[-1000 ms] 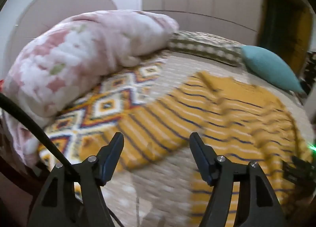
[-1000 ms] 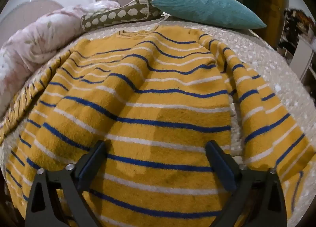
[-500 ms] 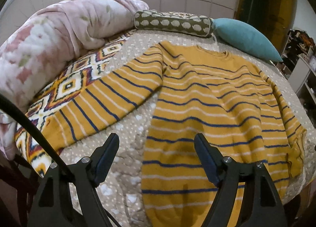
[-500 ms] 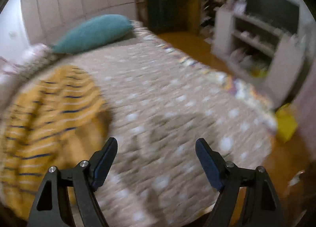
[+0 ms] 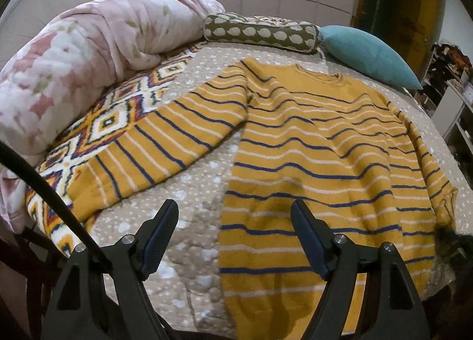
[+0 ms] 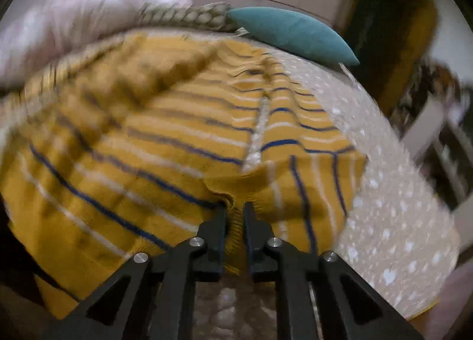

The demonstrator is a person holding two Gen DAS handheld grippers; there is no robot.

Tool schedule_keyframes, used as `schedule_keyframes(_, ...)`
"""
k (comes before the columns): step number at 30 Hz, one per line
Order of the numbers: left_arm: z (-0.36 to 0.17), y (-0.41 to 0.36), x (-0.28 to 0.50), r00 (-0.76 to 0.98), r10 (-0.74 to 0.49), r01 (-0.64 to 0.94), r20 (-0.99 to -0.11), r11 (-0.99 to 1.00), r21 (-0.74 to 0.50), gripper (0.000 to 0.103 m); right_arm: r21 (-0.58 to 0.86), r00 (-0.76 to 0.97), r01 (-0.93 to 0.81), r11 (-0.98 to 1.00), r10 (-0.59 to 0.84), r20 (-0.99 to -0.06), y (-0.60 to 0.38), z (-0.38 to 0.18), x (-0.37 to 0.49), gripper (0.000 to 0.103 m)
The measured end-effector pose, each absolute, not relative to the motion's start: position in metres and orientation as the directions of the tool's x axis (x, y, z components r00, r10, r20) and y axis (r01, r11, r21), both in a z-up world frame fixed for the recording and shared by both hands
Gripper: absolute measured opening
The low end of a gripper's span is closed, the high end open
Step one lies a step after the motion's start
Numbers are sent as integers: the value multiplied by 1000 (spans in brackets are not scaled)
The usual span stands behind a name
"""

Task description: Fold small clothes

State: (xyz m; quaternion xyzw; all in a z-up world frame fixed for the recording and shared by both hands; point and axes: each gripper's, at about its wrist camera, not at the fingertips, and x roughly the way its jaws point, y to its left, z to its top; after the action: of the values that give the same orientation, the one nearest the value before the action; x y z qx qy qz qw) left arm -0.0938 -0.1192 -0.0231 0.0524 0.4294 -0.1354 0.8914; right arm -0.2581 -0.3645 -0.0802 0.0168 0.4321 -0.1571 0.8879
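The yellow striped sweater [image 5: 310, 162] lies spread face-up on a dotted beige bedspread [image 5: 204, 174], its hem nearest the cameras and its neckline toward the pillows. At the near edge, the right gripper [image 6: 235, 206] is clenched on the ribbed cuff of the sweater's right sleeve [image 6: 298, 162], which lies alongside the body with a thin strip of bedspread showing between them; that view is blurred, so finer detail is unclear. The left gripper [image 5: 235, 215] hangs released just above the near hem, jaws wide apart, holding nothing. Farther left, the sweater's left sleeve [image 5: 159, 147] stretches outward, its cuff resting on a diamond-patterned blanket [image 5: 112, 121]. Beyond that sits a bunched pink floral duvet [image 5: 74, 53], and at the far end a leaf-print bolster [image 5: 260, 32] and a teal pillow [image 5: 369, 56].

The step in hand appears to be the first sleeve fold. The next move likely calls for carrying the gripped cuff leftward across the chest, laying the sleeve flat, while the free gripper steadies the hem or reaches for the outstretched sleeve.
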Motion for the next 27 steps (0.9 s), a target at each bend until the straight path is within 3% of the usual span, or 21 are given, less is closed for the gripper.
schedule_keyframes(4,-27,-105,-88,595,-186,253,-782,967,-37,77,-52,565,571,819,-439,-699,-437,-39,-314,7)
schedule_keyframes(8,-33,-99,-86,589,-187,239,-786,970,-51,77,-158,304,823,546,-657,-690,-516,-25,-364,10)
schedule_keyframes(10,-35,-99,-87,585,-186,244,-789,969,-47,77,-188,214,873,449,-700,-681,-533,-23,-383,11)
schedule_keyframes(11,-36,-100,-87,583,-187,248,-791,968,-45,77,-183,216,878,443,-706,-675,-534,-19,-385,16)
schedule_keyframes(13,-38,-103,-87,583,-183,255,-792,966,-36,77,-129,294,870,476,-710,-640,-534,-4,-389,44)
schedule_keyframes(15,-39,-107,-87,576,-187,262,-796,964,-37,77,-95,376,832,547,-682,-627,-530,2,-366,50)
schedule_keyframes(17,-40,-111,-86,569,-192,269,-800,962,-40,77,-44,469,771,635,-614,-634,-525,12,-336,50)
schedule_keyframes(21,-40,-118,-88,562,-196,284,-804,958,-35,77,169,661,554,815,-307,-685,-552,11,-237,50)
schedule_keyframes(24,-39,-123,-85,560,-195,288,-805,957,-31,77,229,646,446,865,-134,-752,-566,-15,-152,50)
schedule_keyframes(27,-37,-126,-81,563,-190,289,-805,957,-24,77,199,556,440,876,-91,-826,-584,-60,-72,50)
